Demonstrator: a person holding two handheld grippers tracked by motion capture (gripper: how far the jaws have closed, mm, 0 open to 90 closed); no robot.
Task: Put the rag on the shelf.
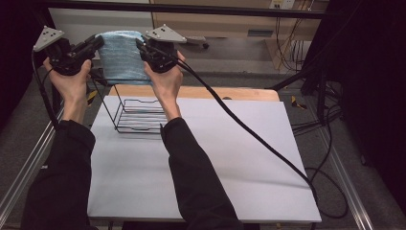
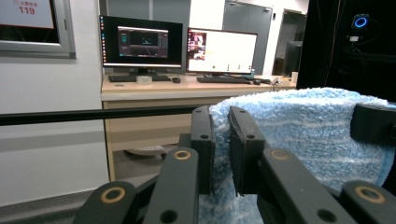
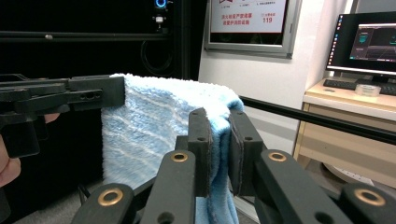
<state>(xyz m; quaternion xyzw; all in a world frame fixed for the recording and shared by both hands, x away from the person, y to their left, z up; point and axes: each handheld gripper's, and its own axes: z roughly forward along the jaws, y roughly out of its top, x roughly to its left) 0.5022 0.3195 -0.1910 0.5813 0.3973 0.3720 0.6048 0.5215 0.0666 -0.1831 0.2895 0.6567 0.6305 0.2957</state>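
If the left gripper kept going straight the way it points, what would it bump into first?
Probably the right gripper, which pinches the far corner of the blue towel that the left gripper holds. Depth is unclear.

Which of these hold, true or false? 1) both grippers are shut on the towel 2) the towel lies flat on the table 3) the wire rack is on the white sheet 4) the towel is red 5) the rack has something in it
1) True. The left gripper and the right gripper each pinch an upper corner of the blue towel, cloth between the fingers.
2) False. The towel hangs in the air between the two grippers, above the table's far edge.
3) True. The black wire rack stands on the white sheet.
4) False. It is light blue with paler stripes.
5) False. The rack looks empty in the high view.
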